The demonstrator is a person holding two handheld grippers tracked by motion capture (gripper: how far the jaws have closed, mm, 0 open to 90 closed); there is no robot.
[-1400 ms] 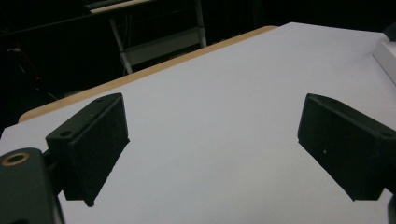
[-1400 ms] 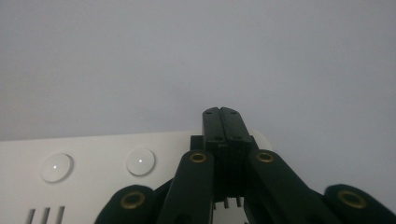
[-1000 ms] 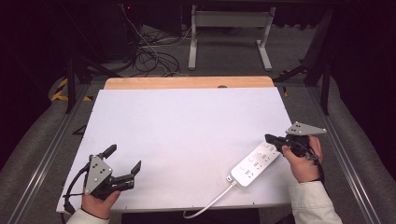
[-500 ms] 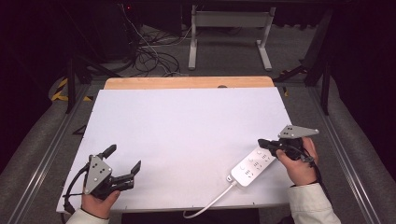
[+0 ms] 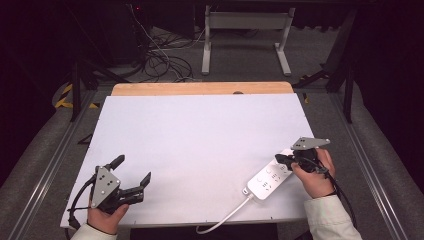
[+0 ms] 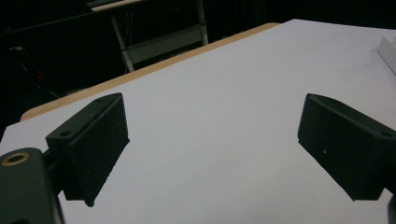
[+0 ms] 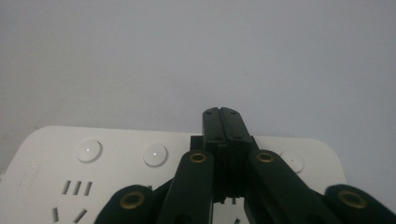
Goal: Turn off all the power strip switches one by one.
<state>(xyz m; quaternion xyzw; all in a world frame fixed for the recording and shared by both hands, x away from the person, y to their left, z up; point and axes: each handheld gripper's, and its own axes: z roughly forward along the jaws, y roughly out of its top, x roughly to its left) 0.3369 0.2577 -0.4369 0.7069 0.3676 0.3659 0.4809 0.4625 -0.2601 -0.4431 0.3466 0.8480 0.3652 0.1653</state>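
At the lower left of the high view, the left gripper rested near the front edge of the white table, held in the person's left hand. Its jaws were spread wide with nothing between them. In the left gripper view the two black pads stood far apart over bare white surface, touching nothing, with a sliver of white casing at the far right edge of the frame.

Further right, in the lower right of the high view, lay the power strip — a white plastic bar set on a diagonal, its cord running off the front edge of the table. It looked rigid and fairly light, with a smooth, probably slippery shell; nothing fragile about it, though the round buttons along its top would likely click under pressure. The trailing cord would probably drag and swing the body if it were lifted by one end. A hold across its narrow sides near the middle seemed the surest, away from the buttons and socket slots.

The right gripper hovered over the far end of the strip, held in the right hand. Its jaws were pressed together — in the right gripper view they met in a single closed tip just above the strip's button row, pinching nothing. Whether that tip touched the casing could not be told.
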